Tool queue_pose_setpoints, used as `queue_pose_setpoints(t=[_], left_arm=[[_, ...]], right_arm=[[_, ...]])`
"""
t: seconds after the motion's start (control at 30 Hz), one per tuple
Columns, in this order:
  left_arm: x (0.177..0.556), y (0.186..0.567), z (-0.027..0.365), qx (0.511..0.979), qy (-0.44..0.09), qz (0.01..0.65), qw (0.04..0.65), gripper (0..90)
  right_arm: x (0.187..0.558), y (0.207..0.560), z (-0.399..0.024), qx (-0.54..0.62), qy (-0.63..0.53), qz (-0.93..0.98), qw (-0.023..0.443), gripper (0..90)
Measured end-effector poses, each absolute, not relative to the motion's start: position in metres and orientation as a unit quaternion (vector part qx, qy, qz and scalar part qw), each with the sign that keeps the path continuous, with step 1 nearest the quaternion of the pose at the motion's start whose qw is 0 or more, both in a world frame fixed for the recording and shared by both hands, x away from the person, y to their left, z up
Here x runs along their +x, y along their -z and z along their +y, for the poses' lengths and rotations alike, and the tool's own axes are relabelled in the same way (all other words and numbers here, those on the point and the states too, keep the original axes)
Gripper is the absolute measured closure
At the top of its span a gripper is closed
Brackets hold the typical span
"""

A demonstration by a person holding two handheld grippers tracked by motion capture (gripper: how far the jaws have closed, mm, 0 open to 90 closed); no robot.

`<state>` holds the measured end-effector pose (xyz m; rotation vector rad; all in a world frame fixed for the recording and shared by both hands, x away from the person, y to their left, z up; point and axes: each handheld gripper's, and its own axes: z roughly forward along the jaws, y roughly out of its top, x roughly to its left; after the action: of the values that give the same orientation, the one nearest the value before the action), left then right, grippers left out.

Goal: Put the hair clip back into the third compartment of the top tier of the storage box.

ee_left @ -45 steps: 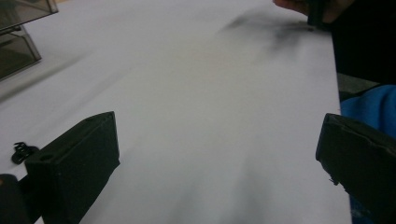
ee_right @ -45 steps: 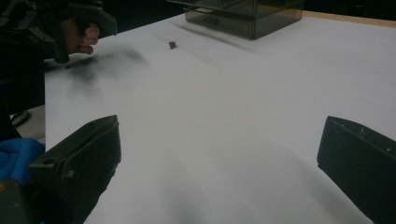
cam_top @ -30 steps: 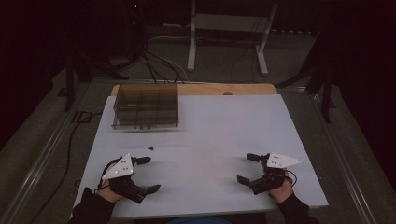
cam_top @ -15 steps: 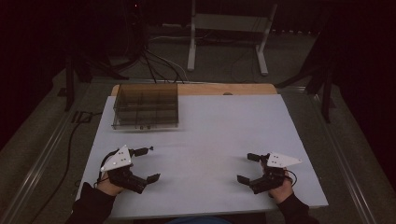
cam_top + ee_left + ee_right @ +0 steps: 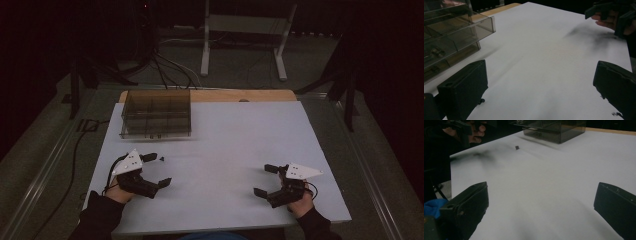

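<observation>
A smoky clear drawer box (image 5: 156, 114) stands at the back left of the white table (image 5: 235, 140); it also appears in the left gripper view (image 5: 451, 37) and the right gripper view (image 5: 554, 128). A tiny dark piece (image 5: 161, 159) lies on the table beside my left gripper's far jaw, and shows small in the right gripper view (image 5: 517, 147). My left gripper (image 5: 157, 170) (image 5: 540, 95) is open and holds nothing. At the front right, my right gripper (image 5: 264, 180) (image 5: 541, 212) is open too, with only bare table between its jaws.
A wooden strip (image 5: 240, 95) runs along the table's far edge. A white stand (image 5: 245, 30) and cables (image 5: 160, 65) sit on the floor behind. Each gripper view shows the other hand and its gripper far off (image 5: 614, 12) (image 5: 464, 130).
My left gripper has moved forward, away from the person, toward the tiny dark piece. The right gripper has stayed in place. Both stay open.
</observation>
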<state>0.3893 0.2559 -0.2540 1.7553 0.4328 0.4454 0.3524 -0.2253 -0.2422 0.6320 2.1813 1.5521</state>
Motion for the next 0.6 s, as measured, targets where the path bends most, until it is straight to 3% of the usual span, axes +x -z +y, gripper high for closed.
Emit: queue_pose_setpoints(t=[0.6], left_arm=[[0.41,0.263,0.255,0.747,-0.213,0.244,0.58,0.6]], right_arm=[[0.354,0.243,-0.226,0.229,-0.553,0.778,0.19,0.0]])
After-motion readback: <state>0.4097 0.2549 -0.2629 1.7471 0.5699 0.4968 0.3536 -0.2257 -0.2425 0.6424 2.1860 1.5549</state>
